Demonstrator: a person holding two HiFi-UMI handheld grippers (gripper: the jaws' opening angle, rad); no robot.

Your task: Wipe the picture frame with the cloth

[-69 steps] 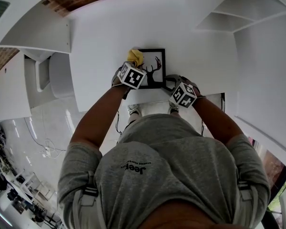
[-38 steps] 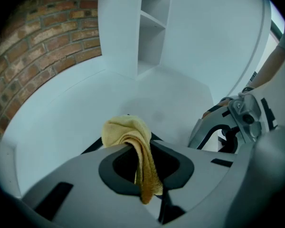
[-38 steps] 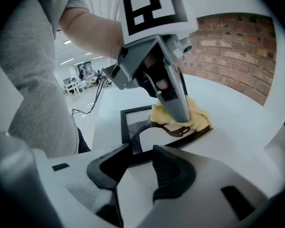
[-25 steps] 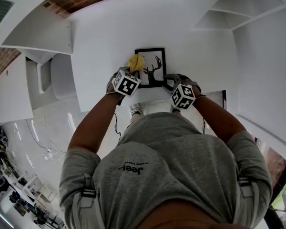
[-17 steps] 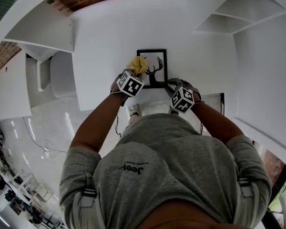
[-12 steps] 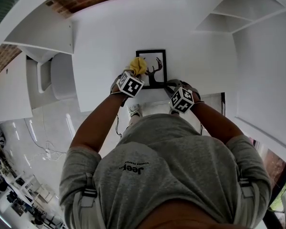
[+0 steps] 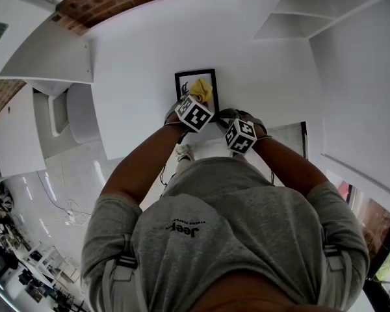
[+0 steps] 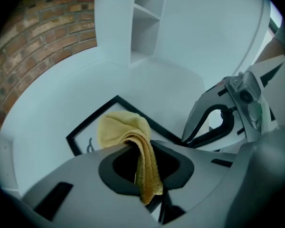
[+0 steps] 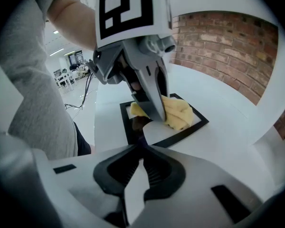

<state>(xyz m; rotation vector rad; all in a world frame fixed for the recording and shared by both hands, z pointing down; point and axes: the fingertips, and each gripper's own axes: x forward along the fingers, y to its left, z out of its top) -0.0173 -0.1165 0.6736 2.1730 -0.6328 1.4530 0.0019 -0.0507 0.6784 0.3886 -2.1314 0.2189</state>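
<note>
Half picture frame (image 7: 184,83) hidden behind cloth (image 8: 121,129), left gripper (image 8: 142,151); print unreadable.

Left gripper (image 8: 141,151) clamps the cloth (image 8: 118,129); right gripper (image 9: 141,144), jaws just closed, pinches the picture frame (image 9: 185,132).

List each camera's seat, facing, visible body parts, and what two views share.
Head view: on the head, steeply down at the white table; shows torso, left arm, right arm, left tongs, right tongs.
Left gripper view: rides the left tongs, facing the cloth they clamp on the picture frame.
Right gripper view: rides the right tongs, just closed onto the frame's near corner; shows the torso.
Shared: both gripper views show cloth, frame, the other tongs.
</note>
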